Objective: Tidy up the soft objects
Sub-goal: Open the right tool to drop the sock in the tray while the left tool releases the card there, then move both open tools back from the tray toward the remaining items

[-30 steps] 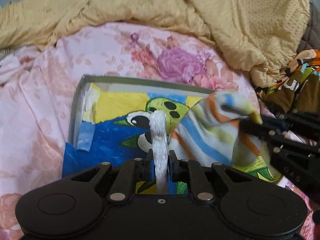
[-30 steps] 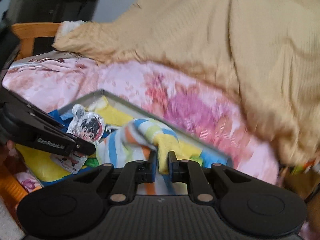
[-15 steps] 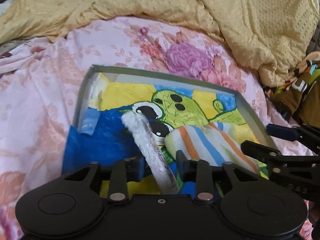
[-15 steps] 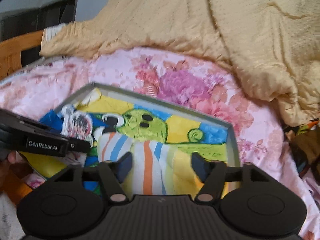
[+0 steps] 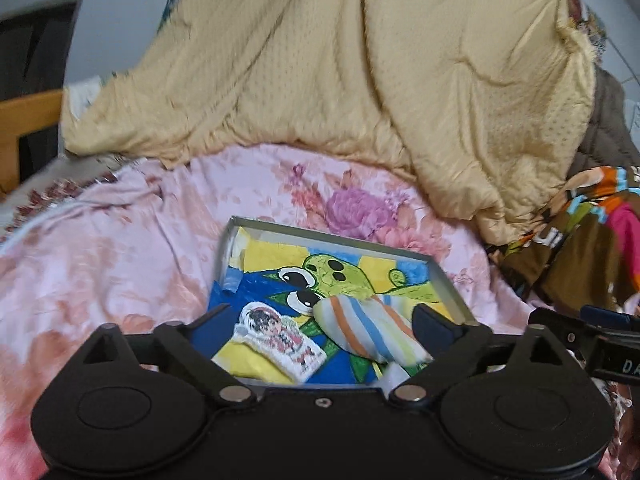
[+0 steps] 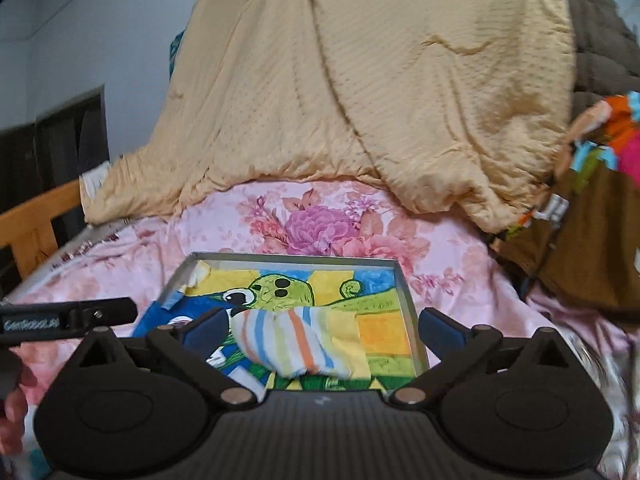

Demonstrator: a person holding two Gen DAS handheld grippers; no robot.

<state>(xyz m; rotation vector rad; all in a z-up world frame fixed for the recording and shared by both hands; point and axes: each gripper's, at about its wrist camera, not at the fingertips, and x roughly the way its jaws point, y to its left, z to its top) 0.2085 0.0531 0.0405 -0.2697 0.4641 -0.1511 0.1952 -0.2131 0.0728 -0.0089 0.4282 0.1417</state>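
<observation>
A grey tray [image 5: 340, 237] with a cartoon-picture floor lies on the pink floral bed sheet [image 5: 120, 264]. In it lie a striped soft pouch [image 5: 368, 330] and a small white cartoon-character pillow [image 5: 280, 340], side by side. My left gripper [image 5: 320, 320] is open and empty above the tray's near edge. In the right wrist view the same tray [image 6: 292, 257] holds the striped pouch [image 6: 296, 344]; the small pillow is mostly hidden behind a finger. My right gripper [image 6: 324, 326] is open and empty above the tray.
A large yellow quilt [image 5: 380, 80] is heaped at the back of the bed. A brown and multicoloured cloth [image 5: 580, 248] lies at the right. A wooden bed frame [image 6: 36, 224] stands at the left. The other gripper shows at the right edge [image 5: 592, 340].
Both grippers opened and let go: the white pillow and the striped pouch dropped into the tray. Both grippers then drew back and up from the tray.
</observation>
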